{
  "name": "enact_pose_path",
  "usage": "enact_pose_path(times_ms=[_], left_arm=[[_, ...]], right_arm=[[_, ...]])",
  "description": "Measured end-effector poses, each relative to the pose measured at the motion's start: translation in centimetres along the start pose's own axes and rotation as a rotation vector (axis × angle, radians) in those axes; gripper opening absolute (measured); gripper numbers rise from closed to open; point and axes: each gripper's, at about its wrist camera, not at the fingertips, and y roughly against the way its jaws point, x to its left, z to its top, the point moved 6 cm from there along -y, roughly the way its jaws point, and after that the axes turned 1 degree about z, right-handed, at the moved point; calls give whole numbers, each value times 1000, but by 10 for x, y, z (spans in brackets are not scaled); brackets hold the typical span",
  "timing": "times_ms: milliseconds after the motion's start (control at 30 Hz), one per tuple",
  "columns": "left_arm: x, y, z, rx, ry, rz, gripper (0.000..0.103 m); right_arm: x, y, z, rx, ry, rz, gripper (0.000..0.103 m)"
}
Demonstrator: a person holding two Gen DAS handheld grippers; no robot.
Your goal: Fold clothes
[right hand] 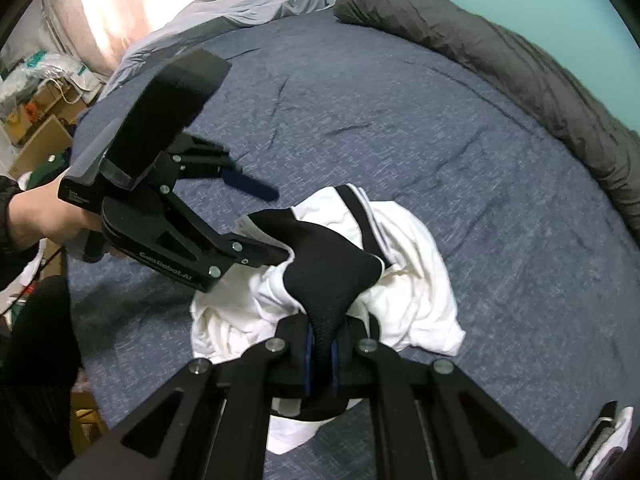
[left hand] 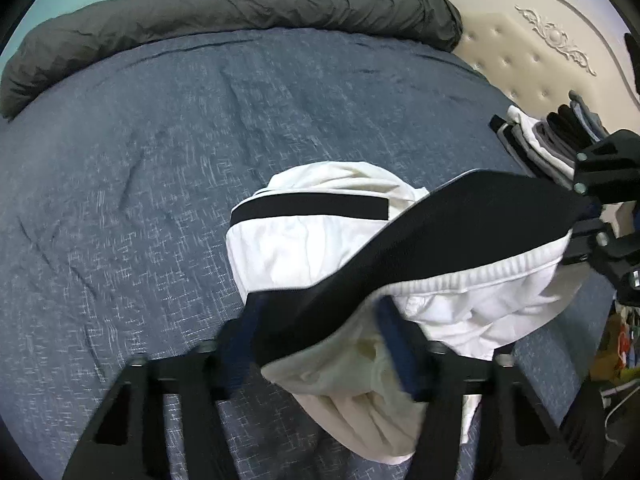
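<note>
A white garment with black panels and black stripes (left hand: 304, 248) lies bunched on the blue bedspread; it also shows in the right wrist view (right hand: 408, 280). My left gripper (left hand: 320, 344) is open, its fingers (left hand: 394, 344) standing apart on either side of the black band; in the right wrist view its lower finger (right hand: 264, 254) touches the cloth and the upper one stands clear. My right gripper (right hand: 320, 356) is shut on the black panel (right hand: 332, 276) and lifts it; it shows at the right edge of the left wrist view (left hand: 588, 220).
The blue bedspread (left hand: 140, 200) spreads wide to the left and beyond. A rolled grey duvet (left hand: 240, 8) lies along the far edge. A stack of folded clothes (left hand: 540, 140) sits by the cream headboard (left hand: 540, 52). Boxes and clutter (right hand: 36, 120) stand off the bed's left side.
</note>
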Motion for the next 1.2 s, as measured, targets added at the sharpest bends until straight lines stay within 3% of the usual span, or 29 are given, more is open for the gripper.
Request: enact_pose_path(times_ms=[100, 133, 167, 400, 967, 1200], left_arm=[[-2, 2, 1, -11, -7, -9, 30], [-3, 6, 3, -20, -10, -4, 19], [-3, 10, 6, -30, -12, 0, 16], [-13, 74, 44, -154, -43, 39, 8], [-52, 333, 156, -519, -91, 167, 5], [-81, 422, 176, -617, -126, 198, 5]], right_arm=[[-2, 8, 5, -24, 5, -13, 6], [-2, 11, 7, -31, 7, -18, 6], [-3, 14, 9, -41, 9, -23, 6], [-6, 73, 47, -139, 42, -105, 6], [18, 287, 149, -416, 92, -301, 6], [39, 378, 175, -511, 129, -391, 6]])
